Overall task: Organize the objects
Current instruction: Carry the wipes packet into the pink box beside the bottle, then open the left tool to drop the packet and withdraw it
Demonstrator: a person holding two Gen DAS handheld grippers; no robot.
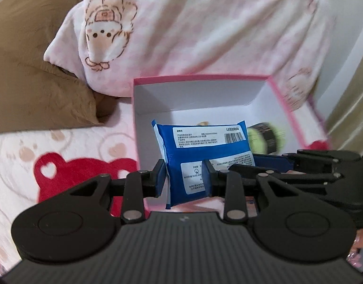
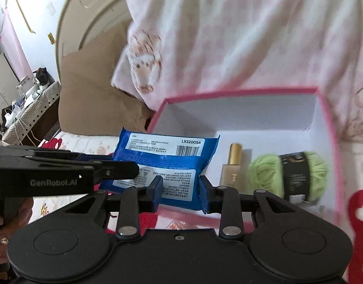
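Note:
A blue wet-wipe pack (image 1: 205, 151) with white labels is held over the near edge of an open pink box (image 1: 200, 78) with a white inside. My left gripper (image 1: 184, 177) is shut on the pack's left part. My right gripper (image 2: 180, 193) is shut on its lower edge; the pack also shows in the right wrist view (image 2: 167, 163). In the box (image 2: 240, 93) lie a green yarn ball (image 2: 292, 175) with a black band and a gold-capped bottle (image 2: 232, 168). In the left wrist view the yarn (image 1: 267, 139) shows right of the pack.
The box sits on a bed with a pink bear-print cover (image 1: 63, 163). A pink cartoon blanket (image 1: 205, 28) is heaped behind the box. A brown pillow (image 1: 34, 90) lies at the left. A bedside table (image 2: 27, 108) with clutter stands far left.

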